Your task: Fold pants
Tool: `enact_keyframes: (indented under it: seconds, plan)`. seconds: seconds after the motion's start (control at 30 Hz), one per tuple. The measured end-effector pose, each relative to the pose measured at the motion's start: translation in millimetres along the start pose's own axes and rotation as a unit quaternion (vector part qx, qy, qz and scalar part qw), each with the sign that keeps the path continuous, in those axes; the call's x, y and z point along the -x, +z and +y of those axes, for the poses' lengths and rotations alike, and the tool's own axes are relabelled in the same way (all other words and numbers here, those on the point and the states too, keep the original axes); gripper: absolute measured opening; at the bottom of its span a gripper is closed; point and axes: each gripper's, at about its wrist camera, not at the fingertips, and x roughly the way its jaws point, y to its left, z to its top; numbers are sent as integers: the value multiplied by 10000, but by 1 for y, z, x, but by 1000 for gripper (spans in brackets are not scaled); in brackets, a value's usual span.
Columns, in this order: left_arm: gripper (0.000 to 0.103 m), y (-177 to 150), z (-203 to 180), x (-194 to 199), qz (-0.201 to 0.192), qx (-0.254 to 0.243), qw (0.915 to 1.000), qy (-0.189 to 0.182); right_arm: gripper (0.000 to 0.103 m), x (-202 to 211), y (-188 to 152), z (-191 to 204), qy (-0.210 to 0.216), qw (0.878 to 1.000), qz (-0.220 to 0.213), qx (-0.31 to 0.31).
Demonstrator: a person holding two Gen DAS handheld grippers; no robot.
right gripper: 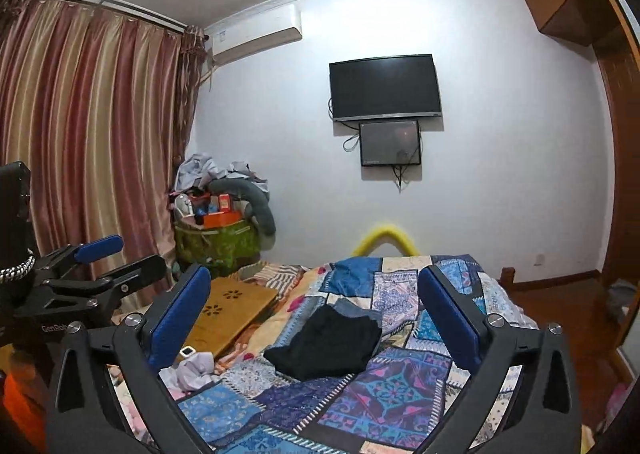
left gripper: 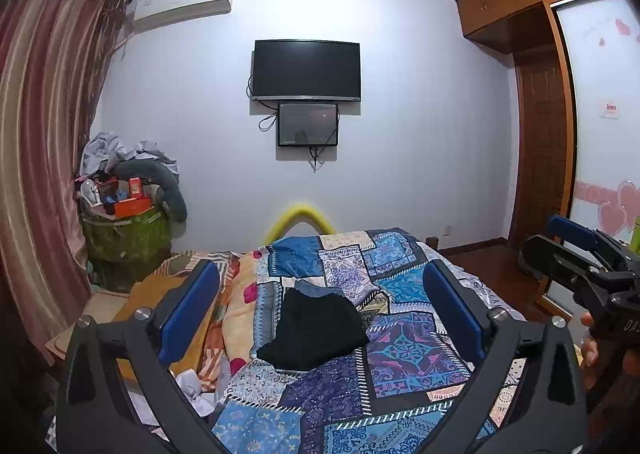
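The black pants (left gripper: 316,330) lie in a compact folded bundle near the middle of the bed, on the patchwork quilt (left gripper: 404,346), with a piece of blue-grey cloth (right gripper: 354,308) showing from under the far edge. The bundle's longer side runs roughly from near-left to far-right in both wrist views; edges look reasonably square, though the near corner sags slightly.

The left gripper (left gripper: 320,310) is raised above the bed and points almost level over it, fingers spread wide, nothing between them. The right gripper (right gripper: 316,314) is in like condition: fingers fully apart, empty, clear of the cloth. Neither touches the pants. The bundle sits ahead of and below both, centred between each pair of fingers.

Neither hand appears clearly nearer; the pants lie about midway between the two. Judgement: the fold seems essentially complete and released. Any further tidying would call for a descent forward and down.

A wooden lap tray (right gripper: 232,314) lies to the left, well apart.
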Motion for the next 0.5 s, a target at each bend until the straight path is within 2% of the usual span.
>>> enact_keyframes:
  seconds: [0.5]
  plan:
    - [103, -8, -6, 5, -86, -117, 9999, 23, 103, 10, -12, 0, -51, 10000, 73, -21]
